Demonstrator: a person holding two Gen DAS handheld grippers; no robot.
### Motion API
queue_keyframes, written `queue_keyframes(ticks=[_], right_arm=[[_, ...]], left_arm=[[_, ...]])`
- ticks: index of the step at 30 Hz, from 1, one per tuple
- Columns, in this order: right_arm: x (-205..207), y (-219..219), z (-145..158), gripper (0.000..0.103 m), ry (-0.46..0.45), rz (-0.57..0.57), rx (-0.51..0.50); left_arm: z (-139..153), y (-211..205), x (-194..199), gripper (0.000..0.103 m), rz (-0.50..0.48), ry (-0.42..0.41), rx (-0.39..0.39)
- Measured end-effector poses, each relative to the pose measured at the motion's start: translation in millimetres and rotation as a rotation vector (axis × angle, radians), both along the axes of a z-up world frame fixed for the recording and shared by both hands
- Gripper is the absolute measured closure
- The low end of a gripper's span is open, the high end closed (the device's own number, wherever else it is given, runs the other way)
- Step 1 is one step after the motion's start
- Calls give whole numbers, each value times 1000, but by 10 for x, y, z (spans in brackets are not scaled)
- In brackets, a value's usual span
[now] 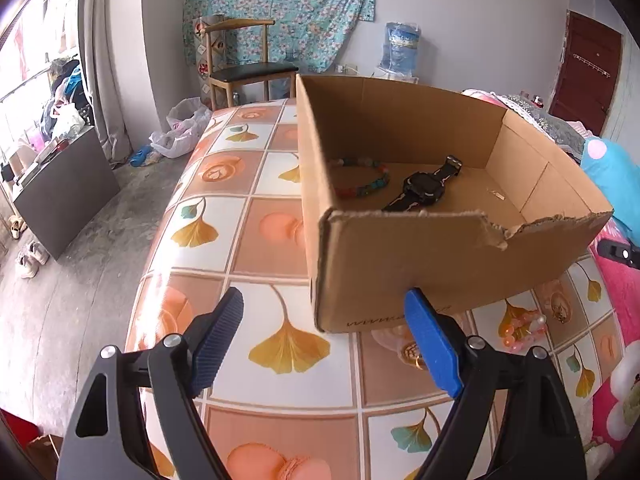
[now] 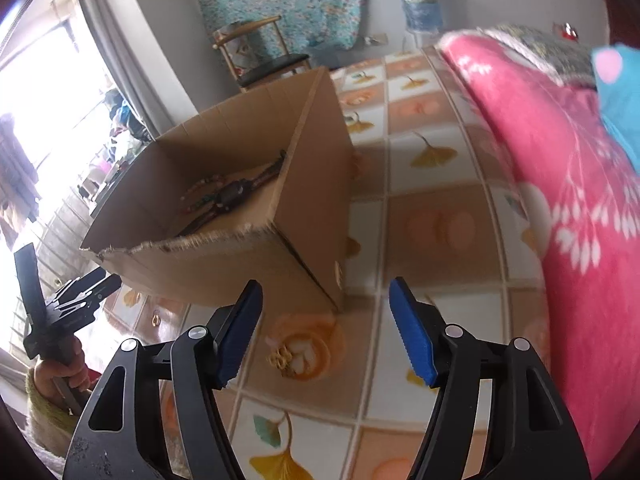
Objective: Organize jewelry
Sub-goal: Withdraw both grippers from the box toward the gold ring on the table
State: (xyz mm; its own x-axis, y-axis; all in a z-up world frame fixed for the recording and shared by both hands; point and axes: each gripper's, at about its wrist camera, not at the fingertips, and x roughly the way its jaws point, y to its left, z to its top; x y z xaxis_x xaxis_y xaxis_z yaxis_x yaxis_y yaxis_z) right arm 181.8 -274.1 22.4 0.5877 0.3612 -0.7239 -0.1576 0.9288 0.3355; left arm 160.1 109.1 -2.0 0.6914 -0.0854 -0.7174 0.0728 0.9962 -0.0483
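With both the left gripper (image 1: pixel 324 320) and right gripper (image 2: pixel 326 312) spread and empty, we'd pinch the small gold jewelry (image 2: pixel 286 356), light, loose and slippery on the tablecloth (image 2: pixel 432 216) beside the cardboard box (image 2: pixel 248 256), across its bunched middle.

- A lived-in home, a bedroom by the look of it.
- Pink floral quilt (image 2: pixel 560 184) beside the table.
- Wooden chair (image 1: pixel 248 64), floral wall cloth (image 1: pixel 280 4), water dispenser (image 1: pixel 400 48), shoes (image 1: pixel 30 260) on the floor.

Both wrist views angled down, close, sharing cardboard box (image 1: pixel 400 272).
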Motion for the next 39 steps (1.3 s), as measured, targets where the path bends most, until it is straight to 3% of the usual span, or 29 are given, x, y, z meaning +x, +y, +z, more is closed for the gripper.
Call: queue_keyframes(ticks=[7, 14, 22, 39], right_arm=[[-293, -21, -212, 30, 107, -7, -92], [-488, 179, -408, 23, 125, 55, -235], [-534, 366, -521, 11, 72, 87, -381], [-494, 342, -558, 8, 74, 103, -351]], left_arm=[[-125, -102, -241, 21, -70, 72, -16], [-382, -215, -407, 18, -83, 167, -49], [-466, -505, -423, 5, -79, 146, 71], [-494, -523, -425, 4, -73, 171, 79]])
